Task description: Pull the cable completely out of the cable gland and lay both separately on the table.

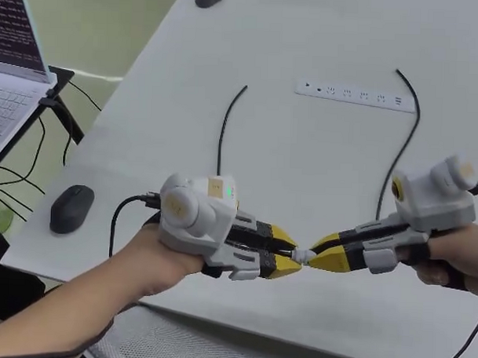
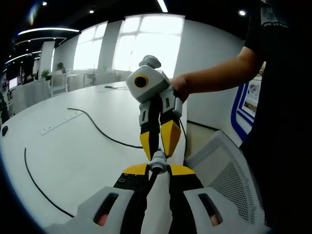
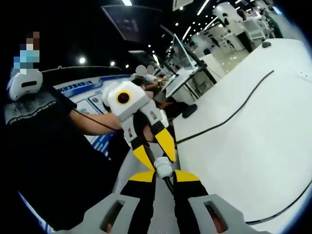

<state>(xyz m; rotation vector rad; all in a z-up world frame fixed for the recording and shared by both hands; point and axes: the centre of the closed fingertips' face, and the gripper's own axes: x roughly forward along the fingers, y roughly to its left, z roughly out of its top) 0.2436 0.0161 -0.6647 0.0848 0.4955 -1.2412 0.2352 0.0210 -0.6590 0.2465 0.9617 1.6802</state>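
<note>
A small light-grey cable gland hangs in the air over the table's near edge, between the yellow tips of both grippers. My left gripper comes in from the left and is shut on the thin black cable that runs back between its jaws. From the right, my right gripper meets it tip to tip, shut on the gland. In the left gripper view the gland sits just past my left gripper, with the right gripper pointing down onto it. The right gripper view has my right gripper facing the left gripper.
On the white table lie a white power strip, two loose black cables and a dark mouse. A laptop stands at the far left. A grey mesh chair is beside the table's edge.
</note>
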